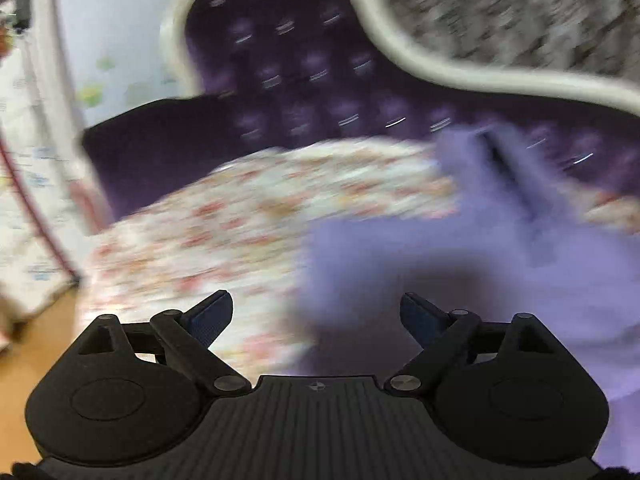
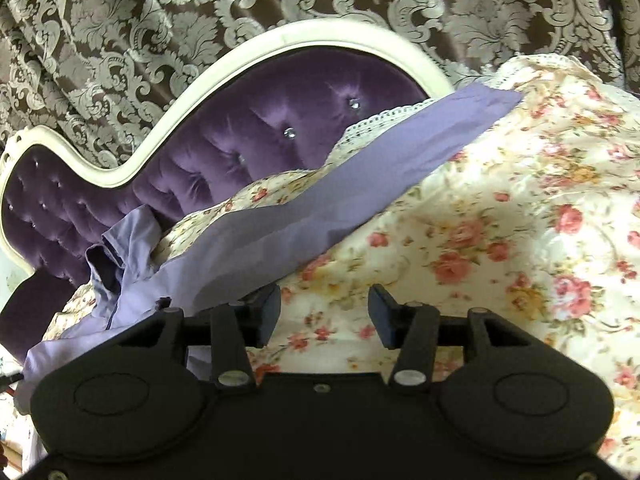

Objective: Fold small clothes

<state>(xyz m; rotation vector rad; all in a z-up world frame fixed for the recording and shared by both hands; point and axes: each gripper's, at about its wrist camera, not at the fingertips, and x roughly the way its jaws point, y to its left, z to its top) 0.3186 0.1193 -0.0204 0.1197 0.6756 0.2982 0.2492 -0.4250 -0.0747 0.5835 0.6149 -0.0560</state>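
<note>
Right wrist view: damask curtain [image 2: 120, 40] behind a purple tufted headboard [image 2: 248, 128] with a cream frame. Below it, a floral bedspread [image 2: 500, 220] covers the bed. A lilac garment [image 2: 304, 208] lies spread across the bedspread, collar end toward the headboard. Left tongs [image 1: 316, 314] stand wide open and empty over the garment's edge. Right tongs [image 2: 324, 314] stand half open and empty above the bedspread, with the left finger [image 2: 269, 312] touching the garment's edge.

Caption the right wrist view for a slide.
Right tool open above floral bedspread, lavender garment beside it.
</note>
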